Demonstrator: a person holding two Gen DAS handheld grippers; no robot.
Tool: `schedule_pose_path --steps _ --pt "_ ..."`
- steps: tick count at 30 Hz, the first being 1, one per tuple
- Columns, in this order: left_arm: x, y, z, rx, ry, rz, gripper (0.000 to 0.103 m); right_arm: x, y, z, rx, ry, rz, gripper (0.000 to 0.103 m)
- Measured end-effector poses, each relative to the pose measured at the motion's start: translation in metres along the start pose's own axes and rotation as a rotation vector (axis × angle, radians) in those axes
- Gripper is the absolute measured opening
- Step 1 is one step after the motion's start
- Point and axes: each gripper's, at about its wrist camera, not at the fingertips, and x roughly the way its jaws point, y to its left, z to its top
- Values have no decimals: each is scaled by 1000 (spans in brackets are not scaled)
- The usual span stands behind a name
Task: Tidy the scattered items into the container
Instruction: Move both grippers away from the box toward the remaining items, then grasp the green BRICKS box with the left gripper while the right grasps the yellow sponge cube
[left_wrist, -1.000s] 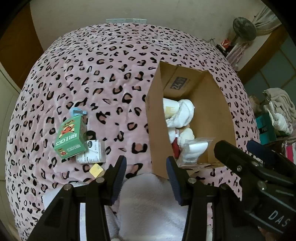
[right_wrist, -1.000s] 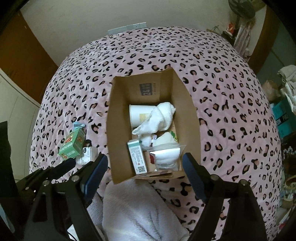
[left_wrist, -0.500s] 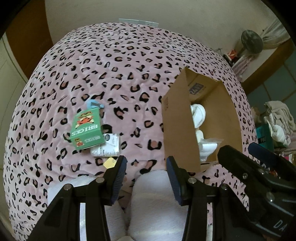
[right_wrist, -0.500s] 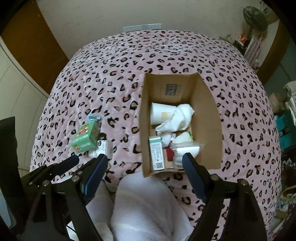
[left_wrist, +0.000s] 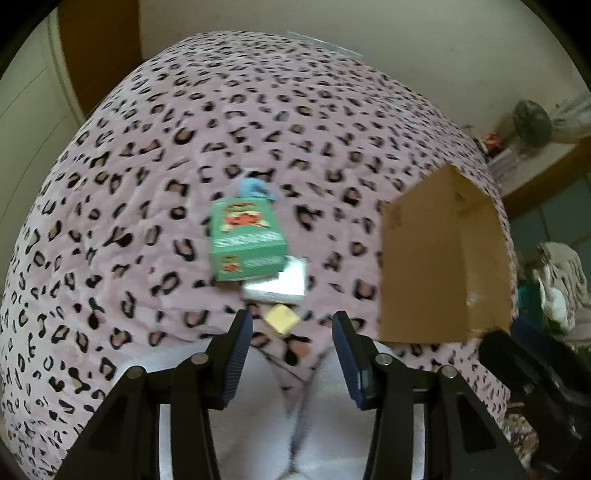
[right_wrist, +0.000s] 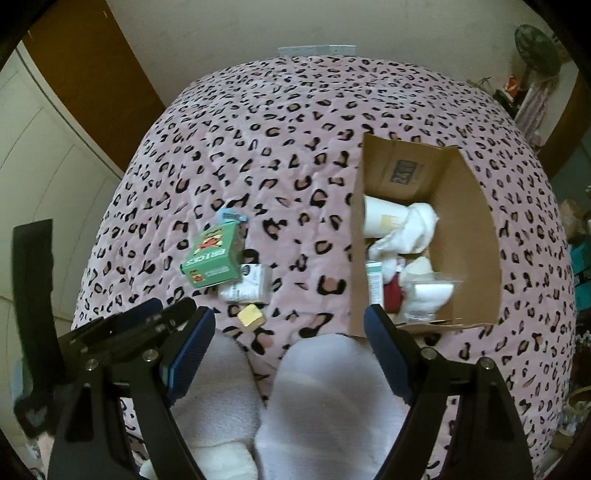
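A green bricks box (left_wrist: 245, 242) (right_wrist: 212, 256) lies on the pink leopard-print bed, with a small blue item (left_wrist: 255, 186) behind it. A white packet (left_wrist: 282, 284) (right_wrist: 251, 284) lies against its near side, and a small yellow block (left_wrist: 281, 318) (right_wrist: 251, 315) sits nearer still. My left gripper (left_wrist: 291, 325) hovers open just short of the yellow block, nothing between its fingers. The cardboard box (right_wrist: 476, 229) (left_wrist: 439, 266) stands to the right, holding a white cup, white cloth and packets. My right gripper (right_wrist: 288, 321) is wide open and empty above the bed's near edge.
White fluffy fabric (right_wrist: 325, 398) covers the near edge under both grippers. A wardrobe and brown door (right_wrist: 85, 74) stand at the left. A fan (right_wrist: 535, 44) and cluttered shelves are at the right.
Both grippers have swept left across the bed. The green box and packet now lie in front of the left gripper, and the cardboard box has slid to the right in both views. The openings are unchanged.
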Motion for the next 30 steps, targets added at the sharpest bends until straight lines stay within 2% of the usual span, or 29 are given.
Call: schedule_pose_path --steps 3,7,11,15,17,22,25,30 --pt "11 20 14 -35 13 -4 46 4 7 0 0 8 20 84" --pt "35 35 42 -63 47 -47 46 14 13 1 -4 28 34 84" --pt "63 33 69 -34 68 -47 46 25 12 5 5 47 33 84" --pt "91 28 83 -16 113 -73 46 40 6 13 26 74 21 84" --pt "102 21 86 19 124 -54 46 49 3 16 36 91 18 84" --pt "134 10 89 111 160 79 46 67 0 23 48 127 12 84" --pt "137 23 89 85 149 75 52 75 -1 27 47 139 6 84" --pt "132 68 89 4 132 75 52 90 4 31 48 155 29 84"
